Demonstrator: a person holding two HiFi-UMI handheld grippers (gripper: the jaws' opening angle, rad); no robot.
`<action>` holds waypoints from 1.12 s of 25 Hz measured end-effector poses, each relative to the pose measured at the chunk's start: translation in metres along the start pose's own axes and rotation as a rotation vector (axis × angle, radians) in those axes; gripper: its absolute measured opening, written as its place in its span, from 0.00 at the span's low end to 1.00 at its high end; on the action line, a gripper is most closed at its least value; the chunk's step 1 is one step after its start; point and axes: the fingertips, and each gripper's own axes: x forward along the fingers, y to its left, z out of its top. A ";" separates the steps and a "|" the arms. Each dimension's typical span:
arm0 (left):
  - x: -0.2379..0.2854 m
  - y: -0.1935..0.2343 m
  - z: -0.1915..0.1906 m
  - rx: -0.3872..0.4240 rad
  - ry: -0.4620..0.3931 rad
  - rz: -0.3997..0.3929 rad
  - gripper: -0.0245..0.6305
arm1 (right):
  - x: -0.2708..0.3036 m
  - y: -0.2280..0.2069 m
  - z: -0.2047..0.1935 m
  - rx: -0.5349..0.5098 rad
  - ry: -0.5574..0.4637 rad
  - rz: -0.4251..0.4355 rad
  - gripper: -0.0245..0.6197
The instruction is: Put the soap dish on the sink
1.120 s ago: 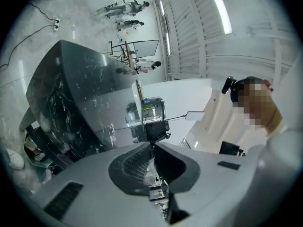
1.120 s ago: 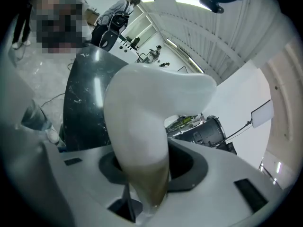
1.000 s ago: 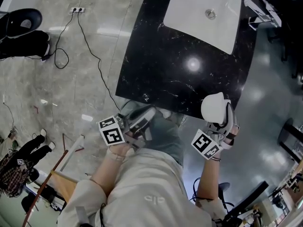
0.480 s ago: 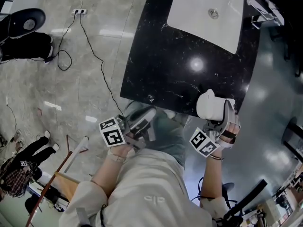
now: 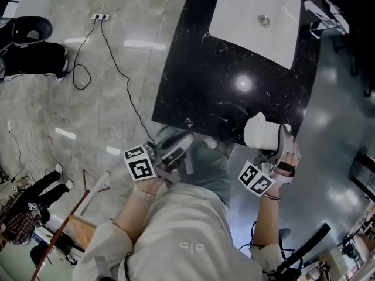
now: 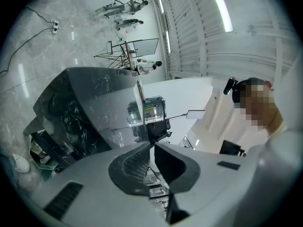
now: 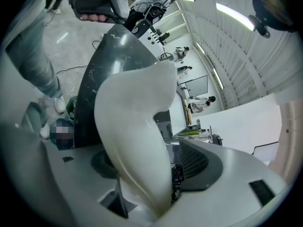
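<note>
Lab-like hall: marble floor (image 5: 47,98), freestanding black counter (image 5: 222,81) with white sink (image 5: 258,37), loose cables (image 5: 125,81), power strip (image 5: 98,17).

No legible text or numbers anywhere. Only black-and-white square code patterns on left marker cube (image 5: 139,163) and right marker cube (image 5: 256,178), lower middle of head view.

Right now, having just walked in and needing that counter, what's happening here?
A person holds a gripper in each hand. The right gripper has the soap dish between its fingers at the counter's near edge, and those fingers are opening, one clear of the dish. The left gripper is shut and empty, off the counter. The sink lies at the far end.
</note>
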 end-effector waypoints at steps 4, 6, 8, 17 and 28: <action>0.002 -0.004 0.001 0.007 0.006 -0.004 0.05 | -0.004 -0.001 0.001 0.004 -0.013 0.016 0.52; 0.004 -0.006 0.000 0.010 0.015 -0.005 0.05 | -0.008 0.000 0.001 0.014 -0.019 0.025 0.52; 0.006 -0.009 -0.001 0.013 0.025 -0.008 0.05 | -0.011 -0.001 0.000 0.032 -0.025 0.032 0.52; 0.021 -0.033 -0.010 0.040 0.102 -0.029 0.05 | -0.033 -0.005 -0.007 0.134 -0.029 0.029 0.52; 0.039 -0.052 -0.021 0.055 0.197 -0.042 0.05 | -0.048 0.002 -0.021 0.217 0.005 0.021 0.52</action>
